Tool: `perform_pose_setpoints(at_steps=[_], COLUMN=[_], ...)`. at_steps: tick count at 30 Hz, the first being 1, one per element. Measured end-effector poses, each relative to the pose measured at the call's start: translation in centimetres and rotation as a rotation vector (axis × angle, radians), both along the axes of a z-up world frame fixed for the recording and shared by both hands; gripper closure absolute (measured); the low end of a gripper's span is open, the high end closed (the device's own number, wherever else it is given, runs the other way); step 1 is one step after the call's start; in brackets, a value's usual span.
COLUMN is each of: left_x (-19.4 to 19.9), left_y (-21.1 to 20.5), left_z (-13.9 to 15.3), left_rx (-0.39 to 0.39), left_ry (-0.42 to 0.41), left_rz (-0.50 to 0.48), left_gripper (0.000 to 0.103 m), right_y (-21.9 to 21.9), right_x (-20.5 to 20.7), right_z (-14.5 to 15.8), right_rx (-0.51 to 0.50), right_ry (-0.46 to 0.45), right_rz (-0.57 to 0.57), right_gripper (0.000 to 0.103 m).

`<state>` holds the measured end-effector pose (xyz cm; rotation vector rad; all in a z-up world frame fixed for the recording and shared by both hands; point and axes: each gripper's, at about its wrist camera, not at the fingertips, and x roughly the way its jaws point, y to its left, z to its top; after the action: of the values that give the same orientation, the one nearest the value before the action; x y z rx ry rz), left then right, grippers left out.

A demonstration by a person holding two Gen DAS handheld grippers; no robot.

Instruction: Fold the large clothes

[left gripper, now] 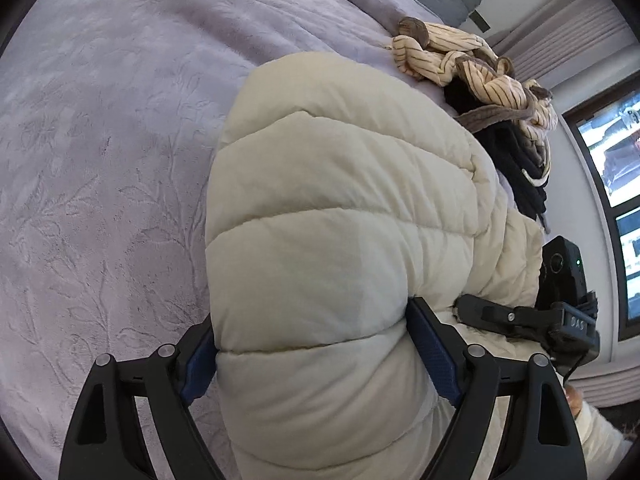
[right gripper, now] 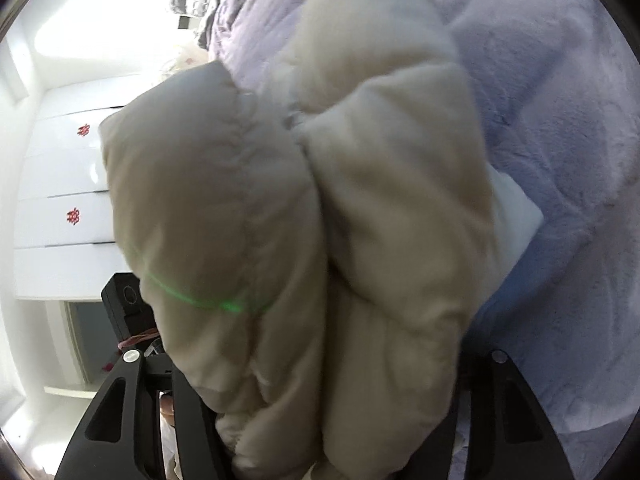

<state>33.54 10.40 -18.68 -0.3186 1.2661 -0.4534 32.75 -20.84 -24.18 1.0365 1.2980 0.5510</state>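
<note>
Your left gripper (left gripper: pixel 314 354) is clamped on a fat quilted roll of the cream puffer jacket (left gripper: pixel 340 208), blue pads (left gripper: pixel 434 354) pressing into both sides of it. The jacket's lying on the lavender plush blanket (left gripper: pixel 100 168), with a striped cream garment (left gripper: pixel 472 64) and some black clothing (left gripper: pixel 516 164) piled just past its far end. Your right gripper (right gripper: pixel 332 432) has bunched jacket stuffed between its fingers too, but that view's blurry and the pads are buried, so I can't tell if it's actually gripping. White drawers (right gripper: pixel 60 200) sit off beside the bed.
</note>
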Motion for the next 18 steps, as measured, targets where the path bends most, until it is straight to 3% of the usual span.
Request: perform_pose_setpoints(at_steps=[6,11,14,18], left_x=[0.3,-0.8,-1.2,-1.1], left_y=[-2.6,-2.3,-2.2,-2.6], left_z=[1.2,1.9,2.1,2.4], left_rx=[0.052,0.101,0.131,0.158], left_ry=[-0.016,-0.038,-0.052,-0.065], left_rz=[0.0,0.006,0.007,0.006], left_gripper=[0.015,0.015,0.015,0.015], right_y=[-2.8,-4.2,-3.6,-0.8], right_x=[-2.0,-4.2,-5.3,-7.1], right_z=[2.3,7.4,10.6,14.4], right_rx=[-0.083,-0.271,-0.364,-0.416], right_ry=[0.034,-0.025,-0.069,-0.156], right_rz=[-0.013,0.023,0.01,0.014], right_gripper=[0.036,0.038,0.065,0.07])
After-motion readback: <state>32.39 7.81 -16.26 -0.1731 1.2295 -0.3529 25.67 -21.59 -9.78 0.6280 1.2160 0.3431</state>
